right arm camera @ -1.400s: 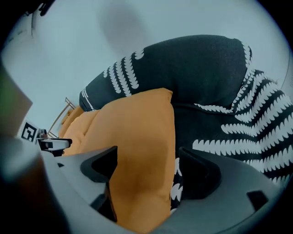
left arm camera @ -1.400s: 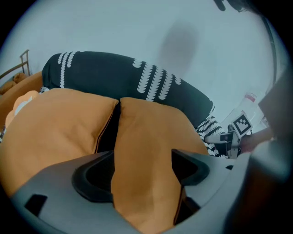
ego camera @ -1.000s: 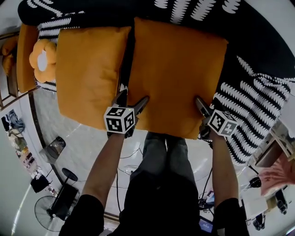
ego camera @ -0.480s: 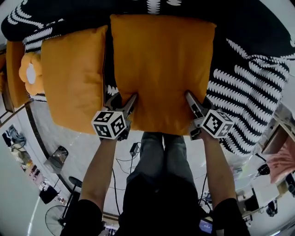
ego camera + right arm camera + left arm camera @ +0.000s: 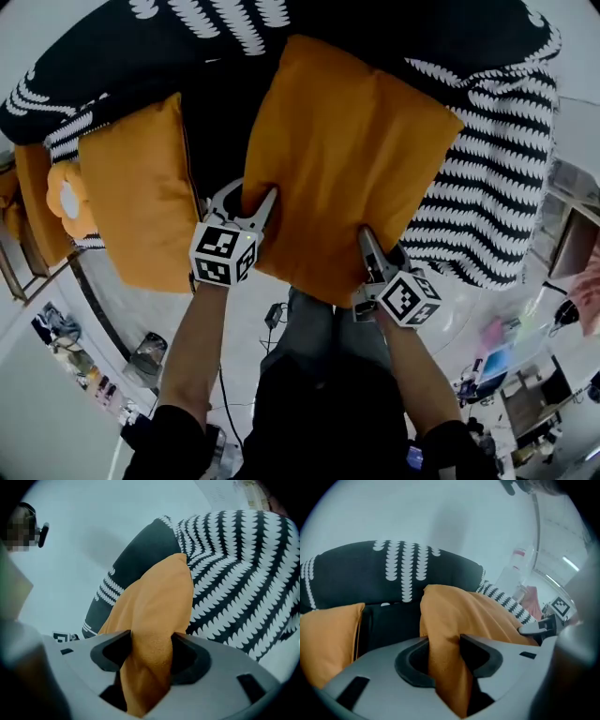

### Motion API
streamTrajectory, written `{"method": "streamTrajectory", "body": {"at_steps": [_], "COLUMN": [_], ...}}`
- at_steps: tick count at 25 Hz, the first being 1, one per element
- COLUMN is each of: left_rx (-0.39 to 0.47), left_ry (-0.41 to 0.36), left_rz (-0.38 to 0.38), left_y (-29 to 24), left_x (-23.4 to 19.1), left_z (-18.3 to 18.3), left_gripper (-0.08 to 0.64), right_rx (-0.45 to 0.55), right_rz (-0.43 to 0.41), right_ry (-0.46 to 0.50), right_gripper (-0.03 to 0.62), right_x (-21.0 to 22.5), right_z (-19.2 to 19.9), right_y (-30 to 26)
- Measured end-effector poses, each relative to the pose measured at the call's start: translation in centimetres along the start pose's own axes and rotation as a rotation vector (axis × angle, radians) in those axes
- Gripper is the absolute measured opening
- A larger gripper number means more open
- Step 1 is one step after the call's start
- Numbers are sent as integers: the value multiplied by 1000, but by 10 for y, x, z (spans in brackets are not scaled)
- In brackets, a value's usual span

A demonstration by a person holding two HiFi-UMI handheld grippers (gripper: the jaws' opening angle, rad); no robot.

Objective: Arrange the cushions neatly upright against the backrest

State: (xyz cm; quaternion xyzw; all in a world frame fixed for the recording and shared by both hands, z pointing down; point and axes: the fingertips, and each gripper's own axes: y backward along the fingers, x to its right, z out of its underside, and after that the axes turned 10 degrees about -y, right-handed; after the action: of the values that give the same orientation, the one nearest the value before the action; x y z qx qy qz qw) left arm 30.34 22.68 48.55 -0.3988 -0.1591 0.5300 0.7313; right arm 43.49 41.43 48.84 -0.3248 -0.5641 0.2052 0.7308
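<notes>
A large orange cushion [image 5: 352,159] is lifted off the black-and-white patterned sofa [image 5: 497,178], tilted toward the right. My left gripper [image 5: 253,202] is shut on its near left corner; my right gripper [image 5: 375,248] is shut on its near right corner. Both pairs of jaws have just been closing, with orange fabric pinched between them. In the left gripper view the cushion [image 5: 454,620] bunches between the pads; the right gripper view shows the cushion [image 5: 150,620] squeezed the same way. A second orange cushion [image 5: 136,202] lies to the left on the seat.
A flower-shaped orange pillow [image 5: 66,202] and another orange cushion [image 5: 33,187] sit at the sofa's far left. The sofa's dark backrest [image 5: 393,569] rises behind. The person's legs [image 5: 319,356] stand close to the seat edge, with cables and a fan base on the floor below.
Both grippers closed onto the big cushion's near corners and raised it off the seat; it swung up and tilted to the right, away from the second cushion.
</notes>
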Motion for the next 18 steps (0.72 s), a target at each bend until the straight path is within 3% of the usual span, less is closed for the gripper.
{"method": "streamTrajectory", "body": {"at_steps": [6, 10, 14, 17, 18], "left_rx": [-13, -19, -51, -49, -41], "left_ry": [-257, -407, -415, -402, -396], "left_rz": [138, 176, 145, 65, 42], "left_y": [-31, -55, -69, -58, -53], "left_x": [29, 41, 26, 15, 13], "left_z": [-42, -66, -63, -53, -52], "left_gripper": [176, 207, 255, 295, 295], "right_rx": [188, 229, 194, 115, 95], "right_rz": [32, 19, 61, 165, 203], "right_ry": [-200, -286, -307, -261, -217], "right_gripper": [273, 273, 302, 347, 394], "right_x": [21, 33, 47, 64, 69], "right_z": [18, 24, 26, 36, 37], "right_y": [26, 21, 3, 3, 6]}}
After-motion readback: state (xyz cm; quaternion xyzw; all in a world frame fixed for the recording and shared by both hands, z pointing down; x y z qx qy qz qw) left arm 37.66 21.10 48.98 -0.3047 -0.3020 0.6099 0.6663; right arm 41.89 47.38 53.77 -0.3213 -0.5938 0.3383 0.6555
